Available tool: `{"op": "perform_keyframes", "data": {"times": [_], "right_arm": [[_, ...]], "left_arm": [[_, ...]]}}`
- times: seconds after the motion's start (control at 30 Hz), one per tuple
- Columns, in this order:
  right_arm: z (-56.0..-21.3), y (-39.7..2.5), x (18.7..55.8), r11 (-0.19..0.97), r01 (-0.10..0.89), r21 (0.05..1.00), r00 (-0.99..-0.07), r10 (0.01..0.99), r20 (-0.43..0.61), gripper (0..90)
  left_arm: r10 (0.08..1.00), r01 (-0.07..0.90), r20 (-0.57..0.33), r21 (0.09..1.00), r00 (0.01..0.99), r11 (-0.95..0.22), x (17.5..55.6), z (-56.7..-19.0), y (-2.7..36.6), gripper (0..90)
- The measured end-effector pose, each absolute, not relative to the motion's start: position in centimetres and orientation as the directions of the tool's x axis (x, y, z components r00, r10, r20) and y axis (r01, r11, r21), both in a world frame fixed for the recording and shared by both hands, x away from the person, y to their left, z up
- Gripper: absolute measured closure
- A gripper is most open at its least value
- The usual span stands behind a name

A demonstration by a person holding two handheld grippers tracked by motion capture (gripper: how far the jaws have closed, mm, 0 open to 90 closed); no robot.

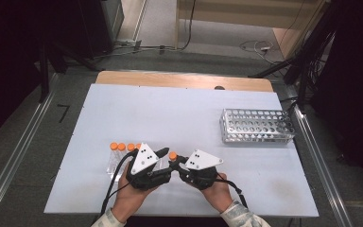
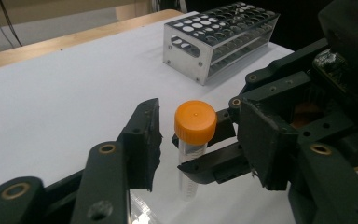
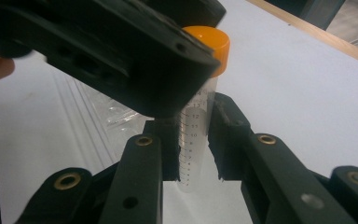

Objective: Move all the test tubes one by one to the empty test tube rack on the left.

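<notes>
On the white table (image 1: 179,113), right claw (image 3: 193,144) clamps upright tube (image 3: 196,135).

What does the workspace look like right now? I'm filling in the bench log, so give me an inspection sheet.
Surface: white board on a wooden table, bare in the middle.
Job's things: orange-capped tube held upright; more orange-capped tubes lying near the left hand; metal tube rack at far right, holes look empty.
Clutter: nothing seen.
Grippers: right tongs shut on the tube's body; left tongs open, beside the cap, not gripping.
Cables: black cable trailing from the left tongs; others on the floor beyond the table.
Surroundings: grey floor, metal rails either side, dark stands.
</notes>
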State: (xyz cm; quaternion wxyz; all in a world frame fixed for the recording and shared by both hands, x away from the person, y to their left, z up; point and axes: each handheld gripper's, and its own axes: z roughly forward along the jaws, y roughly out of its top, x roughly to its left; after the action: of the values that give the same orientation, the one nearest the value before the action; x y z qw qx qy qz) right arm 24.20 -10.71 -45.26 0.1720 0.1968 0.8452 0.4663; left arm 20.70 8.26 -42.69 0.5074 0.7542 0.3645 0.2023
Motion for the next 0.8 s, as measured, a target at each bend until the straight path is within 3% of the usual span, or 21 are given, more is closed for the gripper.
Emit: {"op": "perform_keyframes", "data": {"times": [0.27,0.47,0.5,0.63,0.73,0.8], "right_arm": [[-45.26,-10.58,24.02,0.485,0.175,0.857,-0.868,0.487,-0.099,71.9],[-45.21,-10.61,24.02,0.48,0.178,0.859,-0.868,0.487,-0.093,71.3],[-45.2,-10.63,24.03,0.478,0.18,0.86,-0.869,0.486,-0.088,68.8],[-45.12,-10.61,24.28,0.475,0.208,0.855,-0.872,0.485,-0.058,39.6],[-45.0,-10.78,24.6,0.468,0.23,0.853,-0.872,0.489,-0.032,29.0],[-44.95,-10.89,24.74,0.468,0.24,0.85,-0.872,0.488,-0.022,27.2]], "left_arm": [[0.756,0.335,-0.053,0.915,0.652,-0.224,20.82,-43.04,8.2,68.1],[0.755,0.324,-0.046,0.919,0.654,-0.225,20.82,-43.01,8.27,70.3],[0.757,0.322,-0.047,0.921,0.652,-0.22,20.8,-42.97,8.27,70.4],[0.76,0.317,-0.05,0.925,0.649,-0.21,20.84,-42.77,8.43,70.6],[0.76,0.318,-0.059,0.927,0.647,-0.199,20.89,-42.59,8.55,70.6],[0.759,0.317,-0.062,0.928,0.648,-0.195,20.91,-42.38,8.68,70.6]]}}
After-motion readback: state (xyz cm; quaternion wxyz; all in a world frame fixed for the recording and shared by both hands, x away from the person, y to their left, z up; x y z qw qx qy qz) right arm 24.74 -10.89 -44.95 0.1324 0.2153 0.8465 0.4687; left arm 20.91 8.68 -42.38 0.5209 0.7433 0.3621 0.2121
